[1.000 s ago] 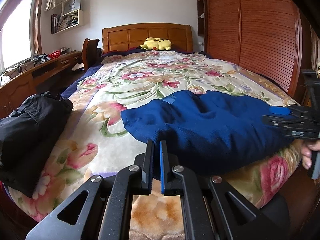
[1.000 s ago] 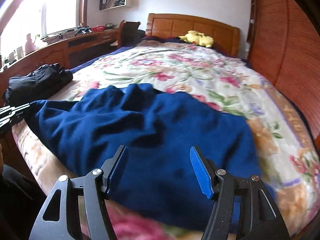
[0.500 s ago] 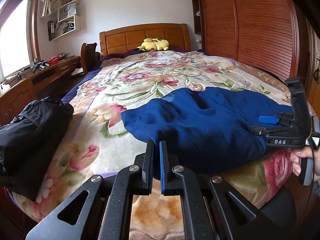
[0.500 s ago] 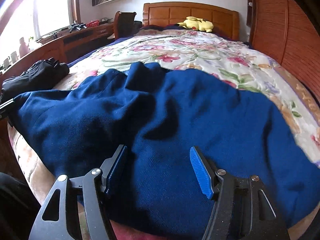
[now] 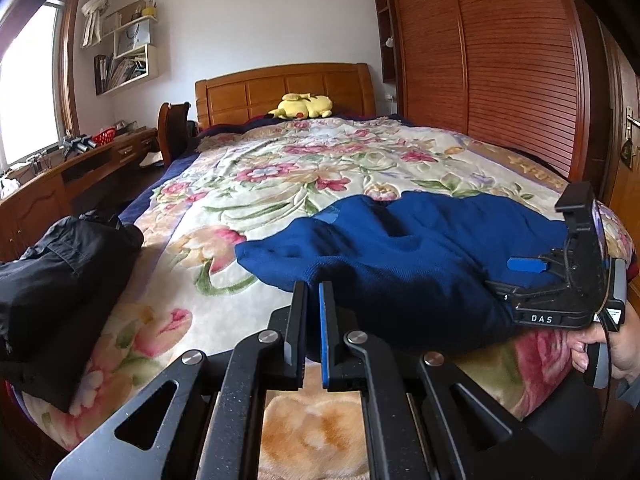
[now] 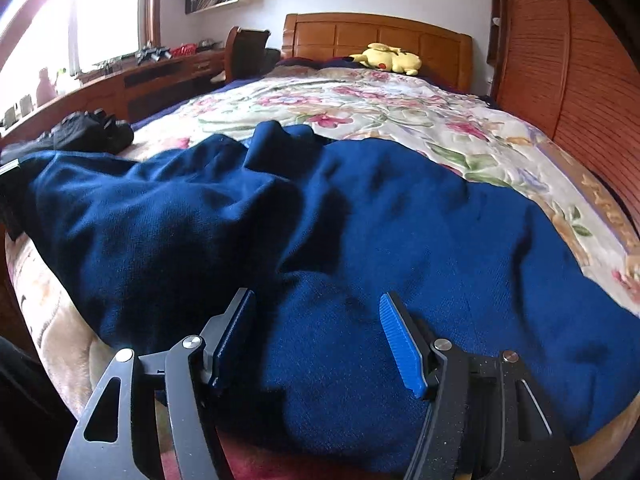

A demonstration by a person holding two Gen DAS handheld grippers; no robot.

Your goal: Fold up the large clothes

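My left gripper is closed, its two black jaws nearly touching, and it pinches the near left edge of the large dark blue knitted garment where the cloth hangs over the foot of the bed. That garment lies rumpled across the near end of the cream floral bedspread, spread from the left corner toward the right side. My right gripper has its jaws standing wide apart just above the garment's near right part, with blue cloth showing between them (I cannot tell whether the pads touch the fabric, but they do not clamp it). In the left wrist view my right hand is wrapped around the handle of that gripper at the right edge of the bed. A crumpled black garment sits at the bed's left edge, apart from the blue one. A yellow plush toy rests against the wooden headboard at the far end.
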